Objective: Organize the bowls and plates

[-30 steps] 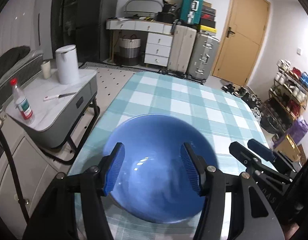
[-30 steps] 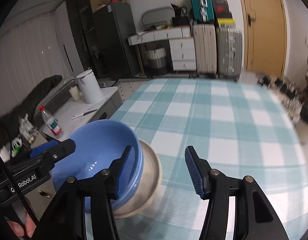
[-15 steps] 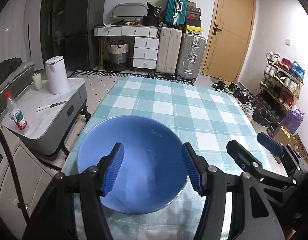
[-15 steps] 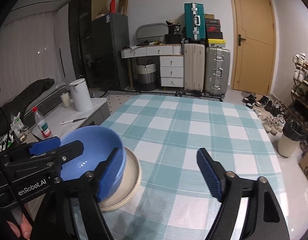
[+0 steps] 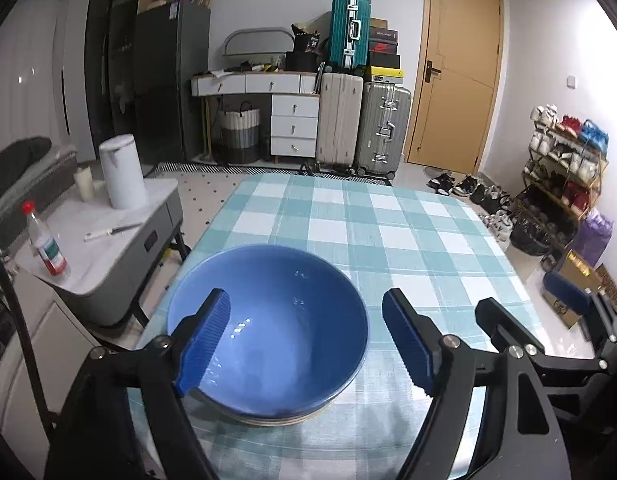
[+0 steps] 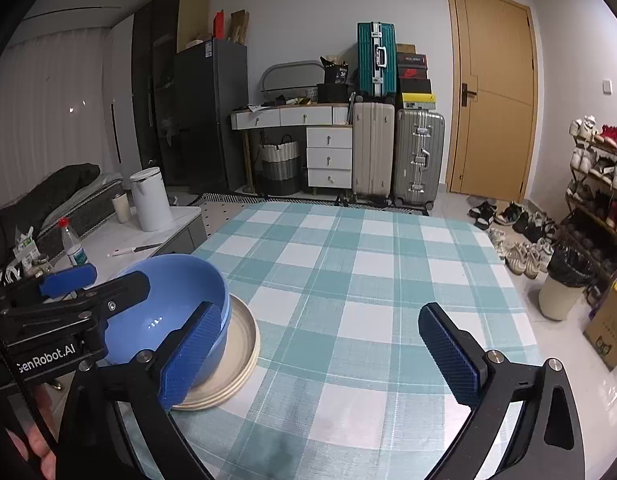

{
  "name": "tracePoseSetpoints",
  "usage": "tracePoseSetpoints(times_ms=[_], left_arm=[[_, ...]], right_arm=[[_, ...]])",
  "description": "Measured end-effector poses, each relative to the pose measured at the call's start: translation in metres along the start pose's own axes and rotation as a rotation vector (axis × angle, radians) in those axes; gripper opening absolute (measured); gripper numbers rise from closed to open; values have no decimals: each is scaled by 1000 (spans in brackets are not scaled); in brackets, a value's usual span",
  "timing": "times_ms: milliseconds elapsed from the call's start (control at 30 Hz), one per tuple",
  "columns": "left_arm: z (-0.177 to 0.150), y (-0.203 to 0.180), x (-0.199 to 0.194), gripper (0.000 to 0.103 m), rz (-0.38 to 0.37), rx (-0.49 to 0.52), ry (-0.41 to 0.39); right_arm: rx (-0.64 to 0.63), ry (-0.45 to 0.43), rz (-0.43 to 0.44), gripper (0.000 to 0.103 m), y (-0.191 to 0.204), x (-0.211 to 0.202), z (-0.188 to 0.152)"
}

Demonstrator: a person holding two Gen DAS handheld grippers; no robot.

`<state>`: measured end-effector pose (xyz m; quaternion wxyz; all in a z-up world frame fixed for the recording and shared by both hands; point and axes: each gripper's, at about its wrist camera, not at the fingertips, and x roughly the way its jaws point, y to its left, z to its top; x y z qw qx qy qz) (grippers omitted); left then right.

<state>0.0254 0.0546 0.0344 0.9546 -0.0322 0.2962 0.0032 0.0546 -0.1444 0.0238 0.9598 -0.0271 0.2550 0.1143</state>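
A blue bowl [image 5: 268,328] rests on a small stack of cream plates [image 6: 238,354] at the near left of the checked table [image 5: 388,240]. My left gripper [image 5: 304,340] hovers over the bowl's near side. Its jaws are opening, and its blue pads [image 5: 204,338] do not press on the bowl. My right gripper [image 6: 320,354] sits to the right of the stack, jaws opening wide over bare cloth with nothing between them. Its left pad [image 6: 190,358] overlaps the bowl [image 6: 172,300] and plates in the picture. Each gripper shows in the other's view, the left gripper [image 6: 96,284] and the right gripper [image 5: 536,304].
Left of the table stands a grey side cabinet [image 5: 120,240] with a white kettle [image 5: 122,172], a cup, a red-capped bottle [image 5: 46,246] and a knife. Suitcases [image 5: 362,124] and a door stand at the back. A shoe rack [image 5: 564,168] and a bin [image 6: 564,284] are on the right.
Both grippers have drawn back and risen, and their jaws have spread wider. The right gripper's left pad has come off the bowl's rim. The bowl stays on the plates.
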Motion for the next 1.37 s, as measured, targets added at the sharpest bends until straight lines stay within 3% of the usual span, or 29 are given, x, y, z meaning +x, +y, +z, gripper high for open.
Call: tracePoseSetpoints(times_ms=[67,133,233,400,700,1367], left_arm=[[-1,-5,-1,81,5,57,-22],[-3,-8,-2,97,50,94,-38],[-5,-5,-12,103,60,88,-109],[-3,-6,-21,103,67,109,-141],[-4,-4,-9,103,82,65,-58],[-17,-18,-1,103,57,110,-43]], right_arm=[[-12,-3,-2,101,1,-4,0],[-24,-10,-8,102,1,-8,-1],[-16,-14,-6,102,-2,-13,-2],[-8,-16,-12,102,-4,-17,-3],[-8,-21,-7,102,-2,-22,-6],[22,8,10,102,-11,-21,-17]])
